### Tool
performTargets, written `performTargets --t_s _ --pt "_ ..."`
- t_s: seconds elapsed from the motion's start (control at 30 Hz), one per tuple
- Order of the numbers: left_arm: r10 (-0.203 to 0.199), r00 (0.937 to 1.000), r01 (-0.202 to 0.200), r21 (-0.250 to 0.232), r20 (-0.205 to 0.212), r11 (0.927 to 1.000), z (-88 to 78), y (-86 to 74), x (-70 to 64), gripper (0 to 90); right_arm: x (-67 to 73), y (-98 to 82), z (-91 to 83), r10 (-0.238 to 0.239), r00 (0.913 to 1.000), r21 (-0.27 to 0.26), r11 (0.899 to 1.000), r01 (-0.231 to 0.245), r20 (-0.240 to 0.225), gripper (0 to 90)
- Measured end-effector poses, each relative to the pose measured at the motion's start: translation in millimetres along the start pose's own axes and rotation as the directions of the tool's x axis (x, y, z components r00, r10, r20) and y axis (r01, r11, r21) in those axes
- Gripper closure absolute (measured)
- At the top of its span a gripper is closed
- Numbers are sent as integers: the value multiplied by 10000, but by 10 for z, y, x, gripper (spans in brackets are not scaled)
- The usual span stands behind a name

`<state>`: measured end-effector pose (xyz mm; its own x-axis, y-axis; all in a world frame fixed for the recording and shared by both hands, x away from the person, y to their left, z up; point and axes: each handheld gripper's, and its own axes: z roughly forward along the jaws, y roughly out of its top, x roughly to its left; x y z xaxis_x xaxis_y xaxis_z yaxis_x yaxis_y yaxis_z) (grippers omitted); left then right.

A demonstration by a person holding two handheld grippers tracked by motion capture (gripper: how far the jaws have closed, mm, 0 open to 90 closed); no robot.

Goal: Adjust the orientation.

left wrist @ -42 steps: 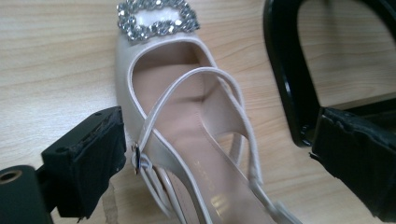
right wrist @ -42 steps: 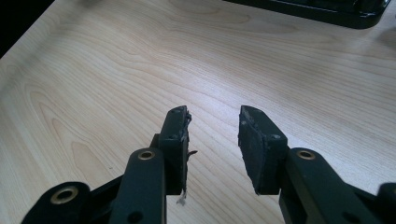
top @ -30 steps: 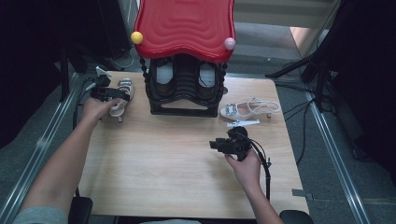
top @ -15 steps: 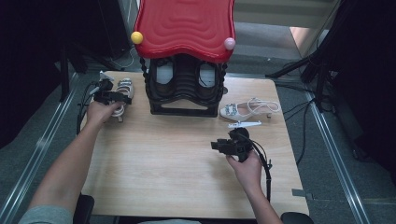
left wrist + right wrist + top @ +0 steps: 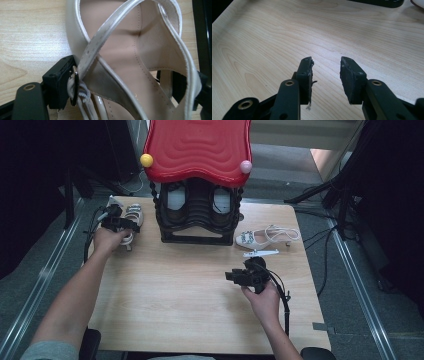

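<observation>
- count: two hand-held grippers, one per hand; two pale strappy sandals; one black shoe rack with a red wavy top (image 5: 199,150); one yellow ball (image 5: 146,160) and one pink ball (image 5: 245,166) at the corners of that top; one wooden table (image 5: 175,295).
- writing: no brand, label or lettering can be read on any item.
- left hand-held gripper (image 5: 120,224): at the far left of the table; in the left gripper view its black jaws stand one on either side of the heel end of the left sandal (image 5: 130,60), and the left pad sits against the sandal's side by the metal buckle (image 5: 75,85); the right jaw lies behind the straps, so whether the pads truly pinch the sandal cannot be told.
- left sandal, position: between the jaws of the left hand-held gripper, on the table, just left of the shoe rack base.
- left sandal, axis: its long axis runs away from the left hand-held gripper along the jaws' line, the insole facing up; two straps cross over the insole near the pads.
- right hand-held gripper (image 5: 235,276): near the right of the table, jaws pointing toward the left; in the right gripper view the two pads are spread apart over bare wood with nothing between them.
- right sandal (image 5: 265,237): beyond the right hand-held gripper, lying crosswise beside the rack, with a white strip (image 5: 261,253) between the two.
</observation>
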<state>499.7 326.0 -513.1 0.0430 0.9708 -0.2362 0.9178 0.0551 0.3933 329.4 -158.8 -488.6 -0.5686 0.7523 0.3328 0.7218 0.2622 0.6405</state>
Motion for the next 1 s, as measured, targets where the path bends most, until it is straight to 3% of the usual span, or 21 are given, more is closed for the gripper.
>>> performTargets --t_s 0.1,0.23,0.63,0.9,1.0 --pt "-147 9992 143 93 375 9999 21 -7 29 138 -2 0 0 10 10000 8 10000 -10 2 631" --pt "-71 9997 67 161 224 9998 24 -1 1 136 -3 1 6 -1 10000 29 10000 1 18 631" --pt "-440 9990 441 285 -27 9986 -41 8 14 279 -6 3 6 13 10000 23 10000 -13 50 629" --pt "-552 9985 552 338 -15 9979 -103 3 57 363 -1 5 20 -10 10000 76 10000 10 44 629" --pt "-712 9973 706 331 184 9970 -119 0 94 381 -6 6 24 -28 10000 75 10000 27 42 629"
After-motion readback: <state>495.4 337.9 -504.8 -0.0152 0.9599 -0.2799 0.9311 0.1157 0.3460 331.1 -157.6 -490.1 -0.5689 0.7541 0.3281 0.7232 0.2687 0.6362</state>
